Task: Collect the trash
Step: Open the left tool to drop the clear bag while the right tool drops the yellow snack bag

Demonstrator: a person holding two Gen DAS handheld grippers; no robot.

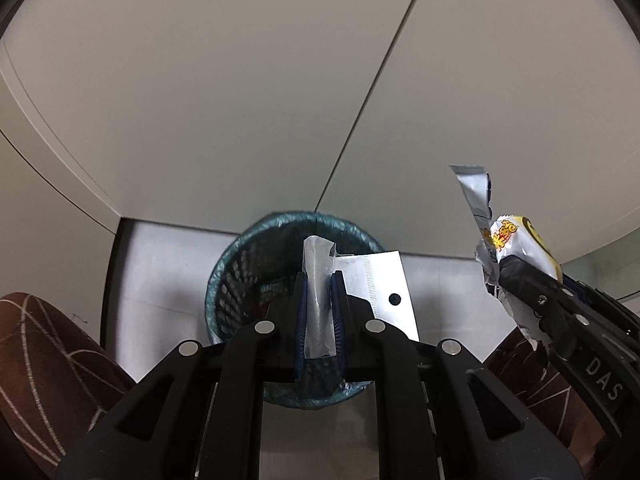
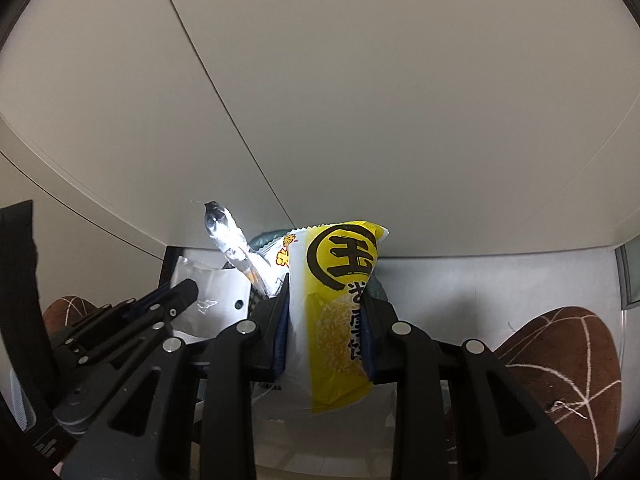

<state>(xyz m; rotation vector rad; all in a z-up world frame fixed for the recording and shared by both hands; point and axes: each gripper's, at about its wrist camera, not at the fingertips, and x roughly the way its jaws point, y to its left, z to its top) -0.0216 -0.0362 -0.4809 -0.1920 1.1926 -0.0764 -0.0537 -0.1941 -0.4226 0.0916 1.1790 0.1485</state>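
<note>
Left wrist view first: the left gripper (image 1: 319, 316) has its fingers (image 1: 301, 320) pinched tight on a clear plastic wrapper (image 1: 318, 300), with a white card backing (image 1: 380, 292) sticking out to one side. Straight below and beyond the fingertips sits the wastebasket (image 1: 240, 272), lined with a teal bag, its mouth open on the pale floor (image 1: 160, 272). At the edge of this view the right gripper (image 2: 326, 328) comes in alongside. In the right wrist view, its fingers (image 2: 282, 332) are clamped on a yellow snack packet (image 2: 340, 304), and a crumpled silver foil wrapper (image 2: 228, 240) juts up beside it, seemingly caught in the same grip. Only a sliver of the basket rim shows behind the packet. Brown patterned slippers (image 2: 560, 368) flank the scene.

The step in hand looks like delivery: both pieces of trash are carried and poised over the bin. Next, each hand needs its load centred over the opening before letting go; the right one appears less squarely lined up, so it probably wants shifting toward the basket first.
</note>
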